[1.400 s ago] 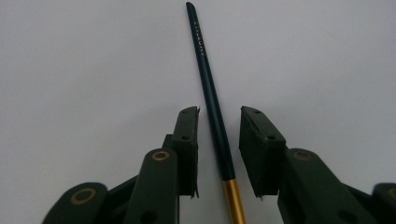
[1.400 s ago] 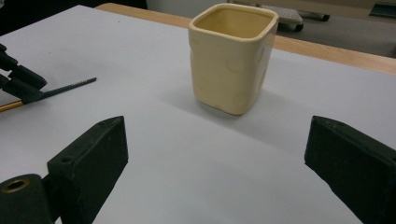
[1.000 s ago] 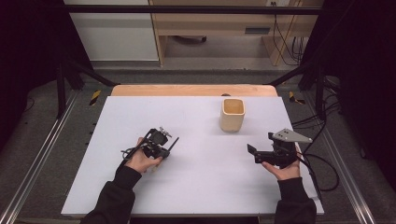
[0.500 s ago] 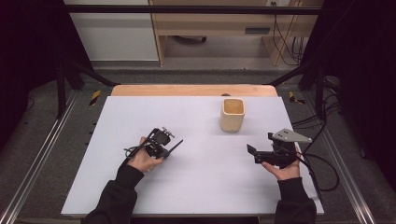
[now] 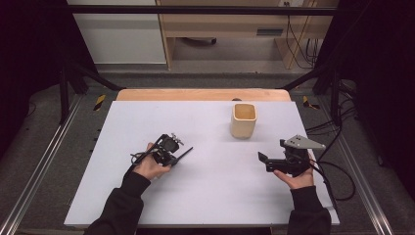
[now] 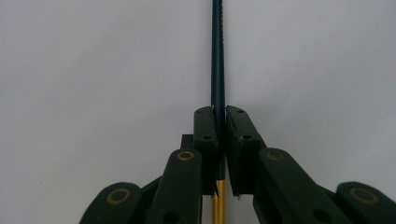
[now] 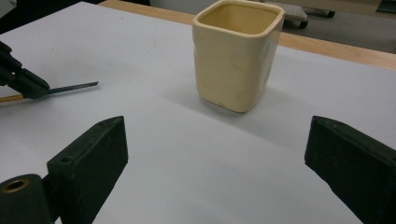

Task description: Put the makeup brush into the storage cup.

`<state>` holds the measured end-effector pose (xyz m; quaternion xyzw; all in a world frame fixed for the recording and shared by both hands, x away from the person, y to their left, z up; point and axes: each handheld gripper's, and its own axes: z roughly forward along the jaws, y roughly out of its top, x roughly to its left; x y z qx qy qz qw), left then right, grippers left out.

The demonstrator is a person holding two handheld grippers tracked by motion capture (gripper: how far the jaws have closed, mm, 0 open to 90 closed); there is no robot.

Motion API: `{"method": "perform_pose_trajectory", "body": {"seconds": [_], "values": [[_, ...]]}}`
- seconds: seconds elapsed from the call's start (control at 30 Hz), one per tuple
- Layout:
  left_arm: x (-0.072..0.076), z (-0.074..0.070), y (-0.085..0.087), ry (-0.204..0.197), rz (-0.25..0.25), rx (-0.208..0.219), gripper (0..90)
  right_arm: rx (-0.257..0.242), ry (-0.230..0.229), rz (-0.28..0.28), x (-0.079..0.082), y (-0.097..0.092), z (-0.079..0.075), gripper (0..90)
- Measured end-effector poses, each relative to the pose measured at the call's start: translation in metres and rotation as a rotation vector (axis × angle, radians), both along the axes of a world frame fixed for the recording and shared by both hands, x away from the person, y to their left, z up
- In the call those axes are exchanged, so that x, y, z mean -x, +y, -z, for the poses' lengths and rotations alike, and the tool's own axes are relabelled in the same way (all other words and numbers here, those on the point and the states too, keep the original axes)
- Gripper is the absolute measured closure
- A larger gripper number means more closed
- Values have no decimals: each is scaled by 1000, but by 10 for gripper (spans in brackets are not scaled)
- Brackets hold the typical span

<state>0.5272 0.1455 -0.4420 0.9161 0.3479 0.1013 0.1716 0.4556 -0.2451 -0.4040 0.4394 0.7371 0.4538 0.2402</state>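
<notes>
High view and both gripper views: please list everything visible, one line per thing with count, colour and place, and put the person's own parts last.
Cup: one, cream-yellow, square-mouthed, upright on the far right part of the table, nothing visible inside it.
Pencil: one, dark blue-green shaft with a gold end, clamped in the left hand-held gripper, pointing toward the table's middle.
Table: one, white top with a wooden strip along its far edge.
Left hand-held gripper: one, black, at left of centre, shut on the pencil.
Right hand-held gripper: one, black with a grey plate on top, at right, jaws wide apart, facing the cup.
Hands: two, in black sleeves, left, right.
</notes>
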Motion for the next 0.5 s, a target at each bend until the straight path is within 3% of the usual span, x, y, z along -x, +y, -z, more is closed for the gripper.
{"method": "perform_pose_trajectory", "body": {"seconds": [0.17, 0.37, 0.5], "values": [[3, -11, 3, -13, 10, 10, 827, -2, 0, -3, 0, 0, 0, 64], [14, -30, 5, -31, 83, 28, 827, 13, -3, -16, 1, 3, -1, 65], [21, -39, 5, -40, 118, 65, 827, 29, -8, -36, 2, 7, -3, 68]]}}
